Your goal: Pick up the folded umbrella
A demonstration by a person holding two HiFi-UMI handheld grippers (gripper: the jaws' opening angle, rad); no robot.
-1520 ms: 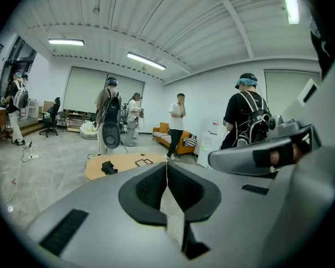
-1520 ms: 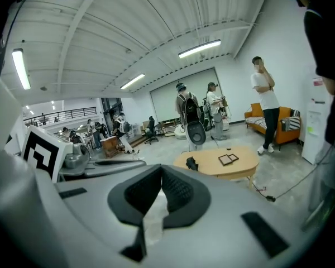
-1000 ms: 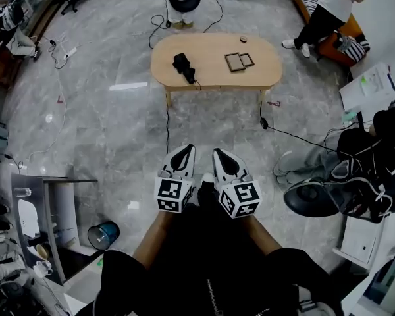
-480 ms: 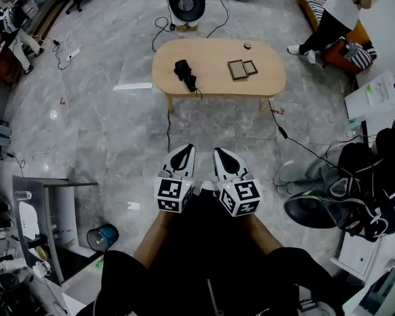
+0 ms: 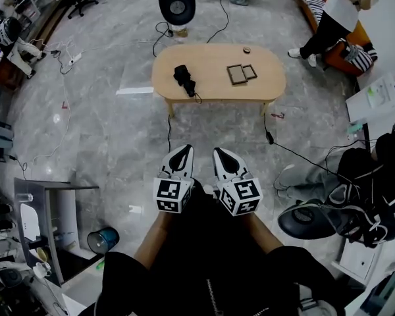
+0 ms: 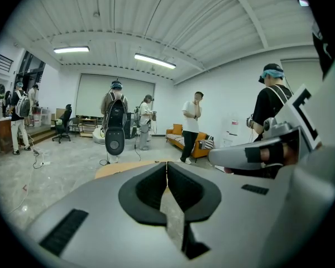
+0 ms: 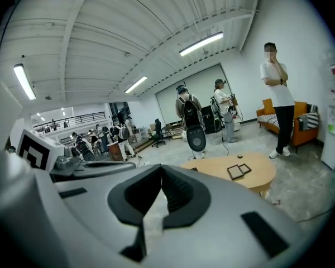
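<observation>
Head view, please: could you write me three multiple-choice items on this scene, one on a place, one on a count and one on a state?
1. Where does the folded umbrella lie?
A. On the floor.
B. Toward the left end of the oval table, as the head view shows it.
C. On the sofa.

2. How many square frames lie on that table?
A. One.
B. Two.
C. Four.

3. How do the left gripper and right gripper stand?
A. Both shut, empty.
B. Both wide open.
C. Left shut on the umbrella.

1 B: the black bundle rests on the tabletop.
2 B: two dark frames lie side by side.
3 A: in each gripper view the pads meet with nothing between.
</observation>
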